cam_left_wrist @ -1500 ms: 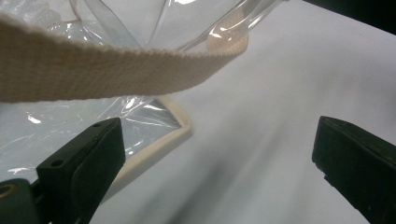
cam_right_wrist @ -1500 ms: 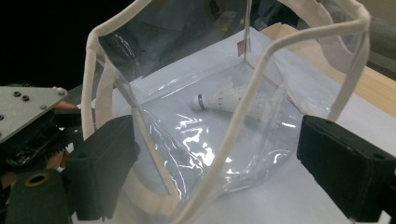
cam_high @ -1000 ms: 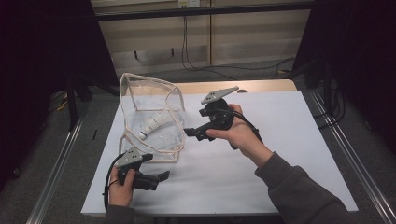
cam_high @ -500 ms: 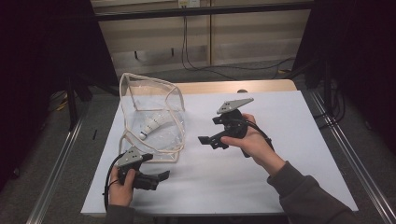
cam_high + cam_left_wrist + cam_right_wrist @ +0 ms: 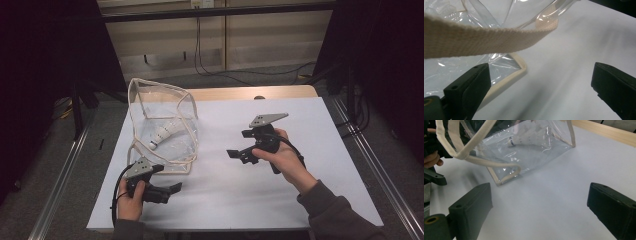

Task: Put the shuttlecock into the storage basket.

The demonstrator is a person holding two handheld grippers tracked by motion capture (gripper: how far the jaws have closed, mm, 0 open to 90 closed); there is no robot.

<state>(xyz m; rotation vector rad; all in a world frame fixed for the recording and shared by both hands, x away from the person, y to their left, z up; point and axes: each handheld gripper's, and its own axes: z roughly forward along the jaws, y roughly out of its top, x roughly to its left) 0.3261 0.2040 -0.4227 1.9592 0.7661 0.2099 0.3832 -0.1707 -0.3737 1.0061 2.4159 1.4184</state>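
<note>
The left gripper (image 5: 172,189) rests low at the near left of the white worktop (image 5: 320,200), jaws spread and empty, just beside the near corner of the clear plastic bag (image 5: 175,145); in the left gripper view one cream webbing handle (image 5: 486,40) hangs across just ahead of the jaws, untouched. The bag stands at the left of the worktop, mouth gaping, and holds a white shuttlecock (image 5: 161,135), lying tilted near its middle; whether anything else is inside I cannot tell through the glare. The right gripper (image 5: 234,154) is held off the worktop well right of the bag, jaws wide apart, nothing in them. Judging by this, loading looks done; the next move calls for closing on a handle or the bag's rim.
</note>
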